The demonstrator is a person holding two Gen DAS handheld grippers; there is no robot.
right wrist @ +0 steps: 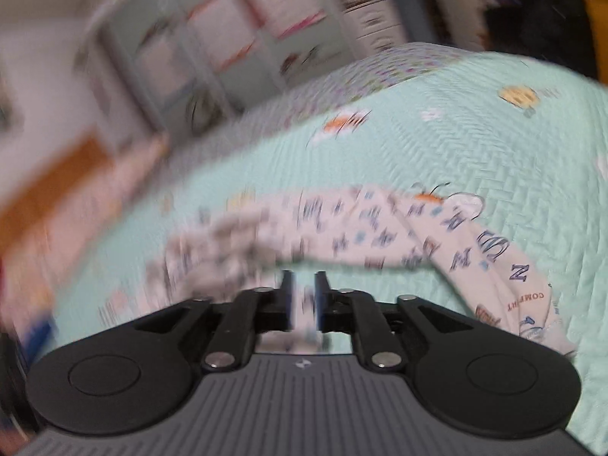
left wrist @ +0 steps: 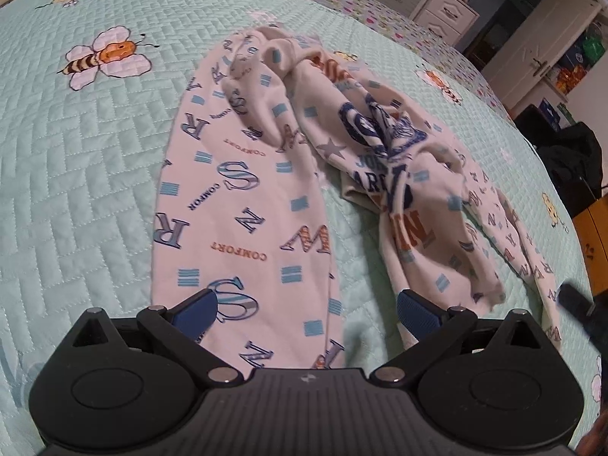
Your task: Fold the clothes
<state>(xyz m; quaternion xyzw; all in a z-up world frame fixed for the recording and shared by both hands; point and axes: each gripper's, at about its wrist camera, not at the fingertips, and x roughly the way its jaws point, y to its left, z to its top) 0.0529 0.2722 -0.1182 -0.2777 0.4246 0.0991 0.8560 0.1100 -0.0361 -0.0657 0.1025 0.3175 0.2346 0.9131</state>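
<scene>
White children's clothes printed with blue and orange letters lie on the mint quilted bed. One flat trouser leg runs toward my left gripper. That gripper is open wide, its blue pads apart over the leg's near end, pressing nothing. A crumpled printed top is bunched to the right, with a sleeve trailing off. The right wrist view is blurred. There my right gripper has its jaws a narrow gap apart, and a strip of the garment hangs loosely between them.
The bed's far edge curves along the right side. Beyond it stand white drawers, a white door and a black heap. A dark blurred shape pokes in at the right edge. Bee prints dot the quilt.
</scene>
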